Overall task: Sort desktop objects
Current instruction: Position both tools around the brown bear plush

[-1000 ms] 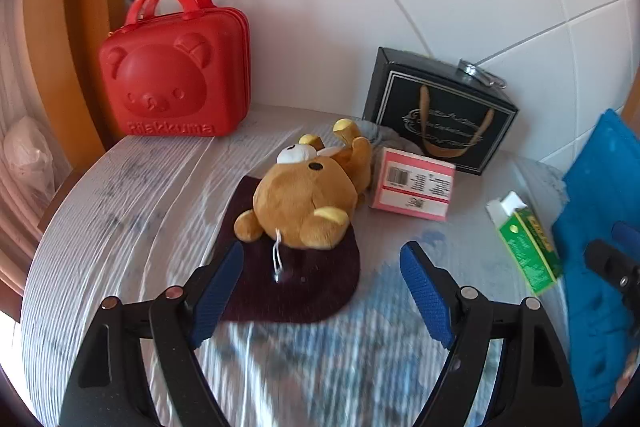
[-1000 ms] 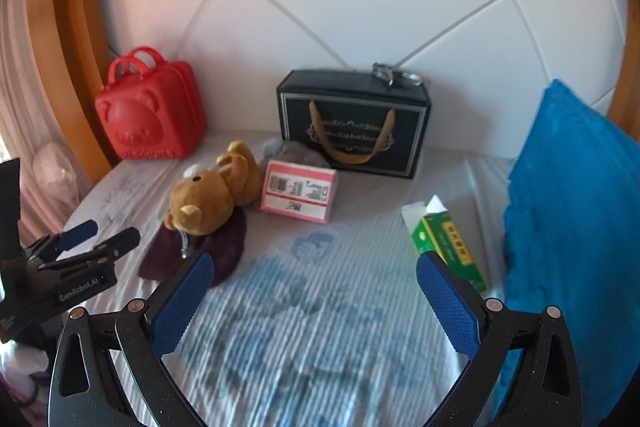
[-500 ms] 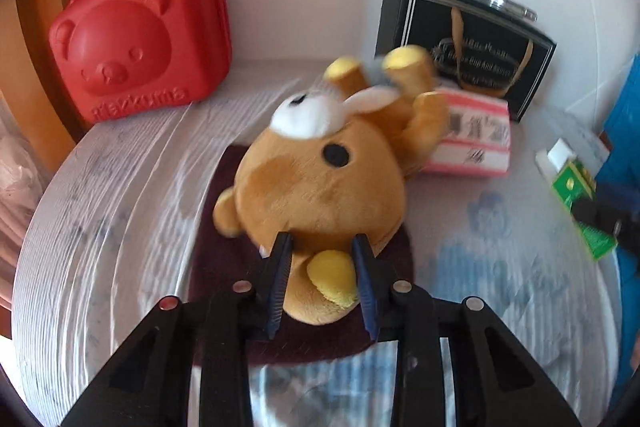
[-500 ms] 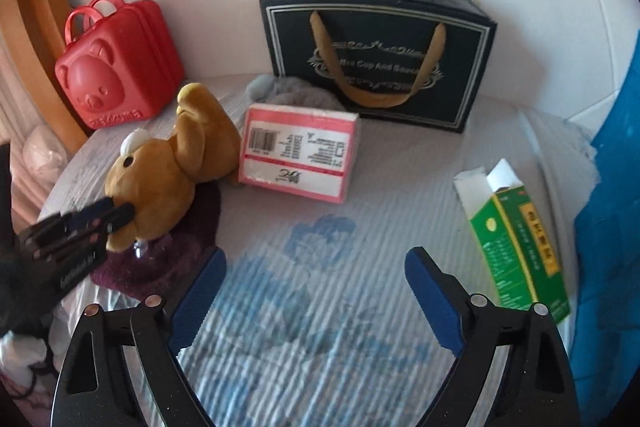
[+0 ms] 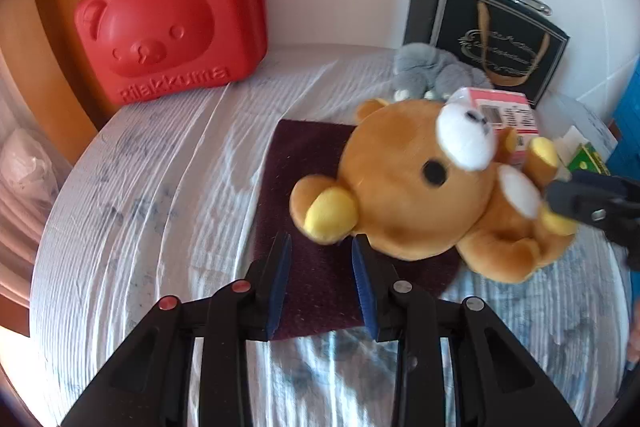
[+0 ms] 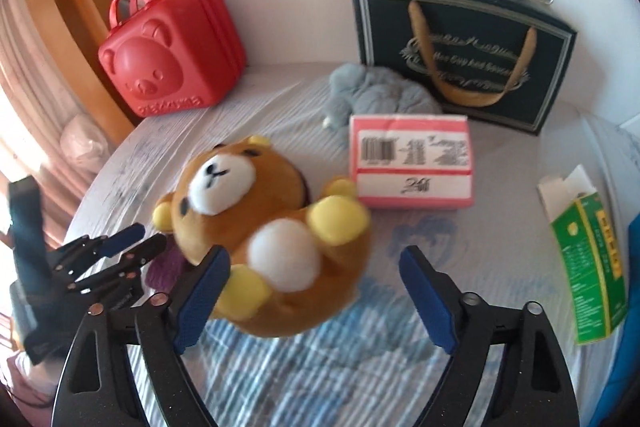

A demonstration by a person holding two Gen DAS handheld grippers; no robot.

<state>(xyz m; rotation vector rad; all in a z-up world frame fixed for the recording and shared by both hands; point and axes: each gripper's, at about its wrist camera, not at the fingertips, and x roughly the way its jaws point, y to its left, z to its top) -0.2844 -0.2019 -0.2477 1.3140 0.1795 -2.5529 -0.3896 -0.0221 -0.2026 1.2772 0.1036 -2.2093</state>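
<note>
Your left tool [image 5: 320, 247] is clamped on one yellow-lined ear of the brown plush bear [image 5: 400, 187], gripping only at the very tips. The bear is tilted up over the dark maroon cloth mat [image 5: 304, 155] on the white-covered tabletop [image 5: 160, 187]. Your right tool [image 6: 313, 255] is open; its jaws have just been closing, with the bear's body between them, unpressed. That ear pinch looks shallow: a quick tug could let the plush slip out and knock the pink cardboard box [image 6: 408, 163].

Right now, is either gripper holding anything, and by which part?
The left gripper seems to pinch the plush bear by its ear, at the tips. The right gripper, jaws just closing, straddles its body without gripping.
</note>
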